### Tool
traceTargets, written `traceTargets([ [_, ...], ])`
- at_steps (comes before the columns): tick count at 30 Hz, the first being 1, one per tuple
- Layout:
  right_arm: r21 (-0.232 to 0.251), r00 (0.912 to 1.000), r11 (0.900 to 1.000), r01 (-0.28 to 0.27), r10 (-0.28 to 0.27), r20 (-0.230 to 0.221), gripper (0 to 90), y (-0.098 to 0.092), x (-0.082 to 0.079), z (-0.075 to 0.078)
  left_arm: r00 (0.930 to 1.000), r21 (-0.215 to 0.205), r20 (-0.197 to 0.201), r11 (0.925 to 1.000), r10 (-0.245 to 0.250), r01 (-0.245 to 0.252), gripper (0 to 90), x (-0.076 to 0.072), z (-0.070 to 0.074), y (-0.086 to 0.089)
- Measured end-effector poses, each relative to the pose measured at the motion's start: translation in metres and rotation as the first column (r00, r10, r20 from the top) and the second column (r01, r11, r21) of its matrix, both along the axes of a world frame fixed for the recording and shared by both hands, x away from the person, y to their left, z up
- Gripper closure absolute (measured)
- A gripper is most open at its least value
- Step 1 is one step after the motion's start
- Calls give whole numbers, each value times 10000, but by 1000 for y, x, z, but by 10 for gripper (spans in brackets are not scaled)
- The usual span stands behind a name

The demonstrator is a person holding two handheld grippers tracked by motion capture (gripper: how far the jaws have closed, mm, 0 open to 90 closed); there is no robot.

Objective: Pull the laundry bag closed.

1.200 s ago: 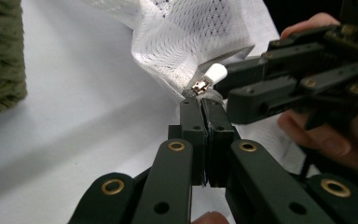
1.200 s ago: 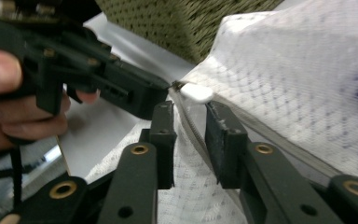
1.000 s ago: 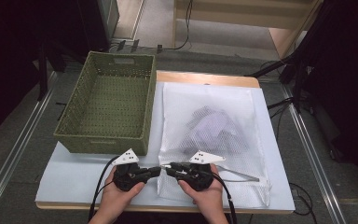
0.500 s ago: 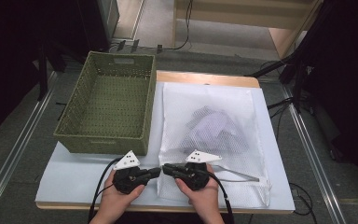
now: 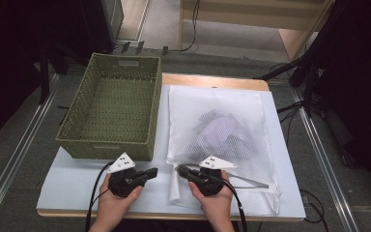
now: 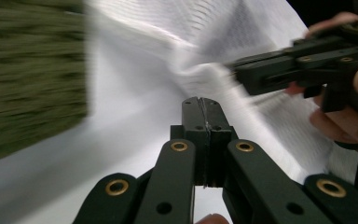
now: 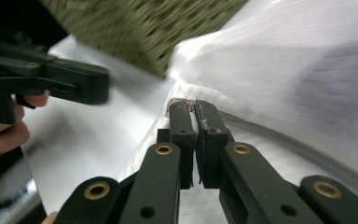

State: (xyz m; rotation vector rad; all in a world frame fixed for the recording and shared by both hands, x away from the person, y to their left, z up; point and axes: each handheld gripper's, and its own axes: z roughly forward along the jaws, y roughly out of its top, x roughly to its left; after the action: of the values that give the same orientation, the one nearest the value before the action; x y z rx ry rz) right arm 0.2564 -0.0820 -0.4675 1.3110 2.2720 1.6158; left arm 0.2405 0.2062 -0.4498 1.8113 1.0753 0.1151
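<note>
A white mesh bag (image 5: 212, 99) lies flat on the table with a pale purple garment (image 5: 222, 133) inside it. My right gripper (image 5: 179, 169) (image 7: 191, 106) points left at the bag's near left corner. Its jaws have just been closing and are now shut on the bag's edge (image 7: 186, 91), which is lifted a little. My left gripper (image 5: 152, 172) (image 6: 204, 103) lies just left of the bag, pointing right, shut with nothing between its jaws. In the left gripper view the right gripper (image 6: 279, 70) is seen pinching the mesh.
A green woven basket (image 5: 111, 111) stands at the table's left, just beyond the left gripper. The table is covered in white (image 5: 72, 181). A thin dark rod or strap (image 5: 251, 181) lies on the bag's near end. Metal rails run along both sides on the floor.
The right gripper's jaws have closed on the bag's corner. The left gripper has drawn back slightly to the left, so the two tips now stand a little apart.
</note>
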Motion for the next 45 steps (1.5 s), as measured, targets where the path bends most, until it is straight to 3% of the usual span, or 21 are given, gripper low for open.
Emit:
traceTargets([
  [3,252,9992,9993,-285,278,302,878,-2,-1,5,9979,-768,-564,9967,-321,277,865,5,-5,0],
  [6,61,9965,9979,-650,646,537,877,8,-6,7,9937,-835,-733,9934,-850,788,661,4,-9,-15],
  [11,-111,9932,9946,-1036,1040,515,876,20,-9,4,9866,-847,-797,9871,-1426,1358,567,3,-9,-25],
  [14,7,9924,9937,-1122,1121,504,876,22,-10,4,9842,-740,-1046,9880,-1428,1355,656,6,-13,-26],
  [18,-12,9917,9929,-1192,1191,481,876,23,-11,4,9836,-802,-960,9861,-1528,1454,862,7,-14,-24],
  [19,-4,9916,9926,-1211,1210,466,876,23,-11,4,9841,-753,-882,9862,-1542,1477,879,6,-14,-24],
  [27,-385,9941,9951,-914,934,554,877,22,-10,2,9884,-706,-600,9883,-1398,1355,895,4,-9,-19],
  [34,-283,9950,9963,-809,824,570,877,15,-8,4,9902,-634,-526,9900,-1291,1257,893,3,-9,-10],
  [37,-345,9946,9959,-835,854,588,877,17,-8,3,9883,-952,-765,9876,-1321,1247,872,4,-11,-9],
  [39,-267,9937,9953,-935,949,595,877,17,-8,3,9871,-1262,-860,9843,-1348,1234,803,6,-13,-8],
  [42,-208,9918,9942,-1058,1070,698,876,18,-8,4,9840,-1408,-895,9800,-1540,1406,742,8,-15,-11],
  [45,-196,9905,9931,-1160,1171,723,876,19,-8,5,9792,-1546,-949,9744,-1791,1632,791,8,-16,-15],
])
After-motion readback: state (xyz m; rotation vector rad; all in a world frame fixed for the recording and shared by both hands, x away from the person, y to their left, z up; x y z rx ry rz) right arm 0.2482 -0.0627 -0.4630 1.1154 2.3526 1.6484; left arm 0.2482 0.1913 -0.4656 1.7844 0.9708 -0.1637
